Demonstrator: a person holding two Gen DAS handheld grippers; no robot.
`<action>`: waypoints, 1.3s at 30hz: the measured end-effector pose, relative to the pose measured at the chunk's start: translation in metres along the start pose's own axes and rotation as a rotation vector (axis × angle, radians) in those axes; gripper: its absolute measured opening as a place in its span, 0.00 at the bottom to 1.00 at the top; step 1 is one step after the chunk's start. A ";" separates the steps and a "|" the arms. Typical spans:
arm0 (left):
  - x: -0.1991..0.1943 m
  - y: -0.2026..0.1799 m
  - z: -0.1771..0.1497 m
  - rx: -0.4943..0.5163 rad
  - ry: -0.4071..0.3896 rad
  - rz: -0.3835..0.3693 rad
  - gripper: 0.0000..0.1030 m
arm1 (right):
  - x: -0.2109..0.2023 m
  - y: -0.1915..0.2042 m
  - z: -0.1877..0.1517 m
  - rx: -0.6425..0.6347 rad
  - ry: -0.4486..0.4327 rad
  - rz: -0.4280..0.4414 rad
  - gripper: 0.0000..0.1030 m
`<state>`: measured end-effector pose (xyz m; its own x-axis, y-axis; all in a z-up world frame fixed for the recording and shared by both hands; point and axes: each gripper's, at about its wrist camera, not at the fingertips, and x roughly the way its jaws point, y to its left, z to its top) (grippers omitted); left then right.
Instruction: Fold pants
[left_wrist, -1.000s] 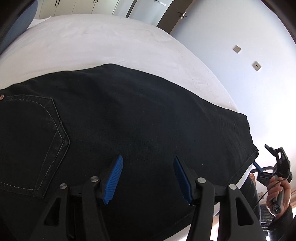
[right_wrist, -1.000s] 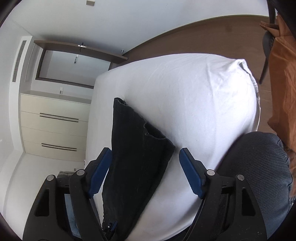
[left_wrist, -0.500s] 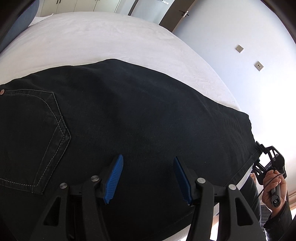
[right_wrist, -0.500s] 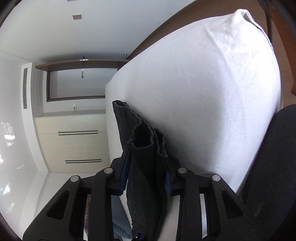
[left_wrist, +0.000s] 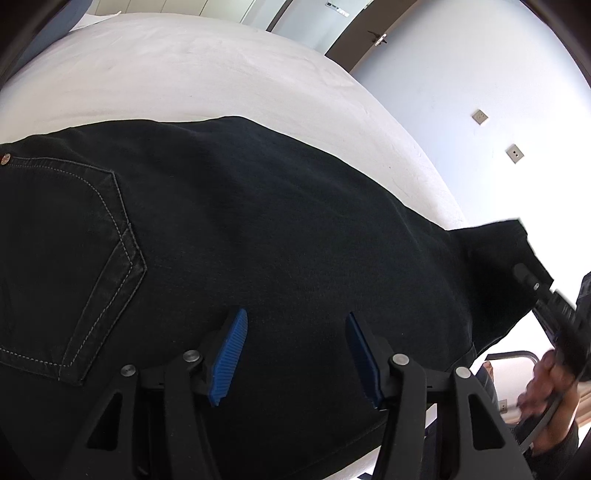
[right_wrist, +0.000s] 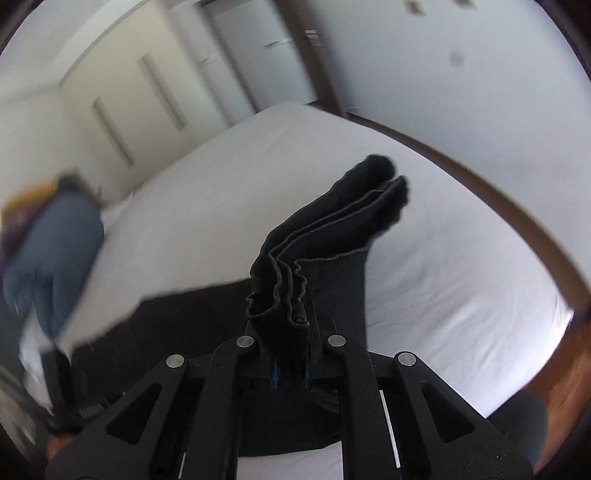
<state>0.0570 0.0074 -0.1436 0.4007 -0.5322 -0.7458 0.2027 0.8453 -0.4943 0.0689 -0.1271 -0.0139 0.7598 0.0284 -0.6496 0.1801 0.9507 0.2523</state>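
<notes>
Black pants (left_wrist: 280, 229) lie flat across the white bed (left_wrist: 207, 70), back pocket (left_wrist: 70, 258) at the left. My left gripper (left_wrist: 295, 354) hovers open just over the seat area, with nothing between its blue pads (left_wrist: 227, 354). My right gripper (right_wrist: 290, 380) has its jaws closing on the bunched leg hems (right_wrist: 325, 236), which stand up out of the fingers, lifted off the sheet. In the left wrist view the same lifted leg end (left_wrist: 495, 243) rises at the far right, with a hand (left_wrist: 550, 384) on the right gripper's handle.
A pale wall with two socket plates (left_wrist: 480, 117) and a dark door (left_wrist: 373, 37) stand beyond the bed. White wardrobe doors (right_wrist: 122, 110) and a blue-grey heap (right_wrist: 55, 236) show at the left of the right wrist view. A brown bed edge (right_wrist: 517, 221) runs at the right.
My right gripper went from open beside the leg ends to clamped on them, then lifted and swung them while rolling. The left gripper stayed where it was, open.
</notes>
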 end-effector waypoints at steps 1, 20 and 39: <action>-0.001 0.001 0.000 -0.013 -0.001 -0.004 0.56 | 0.010 0.026 -0.008 -0.100 0.030 -0.019 0.08; 0.046 -0.066 0.061 -0.184 0.165 -0.338 0.96 | 0.053 0.167 -0.085 -0.754 -0.038 -0.270 0.07; 0.034 -0.047 0.105 0.025 0.255 -0.226 0.08 | 0.024 0.180 -0.118 -0.930 -0.041 -0.162 0.08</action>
<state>0.1546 -0.0459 -0.0993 0.1073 -0.6978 -0.7082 0.2841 0.7041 -0.6508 0.0453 0.0813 -0.0687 0.7936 -0.1194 -0.5967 -0.2720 0.8075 -0.5234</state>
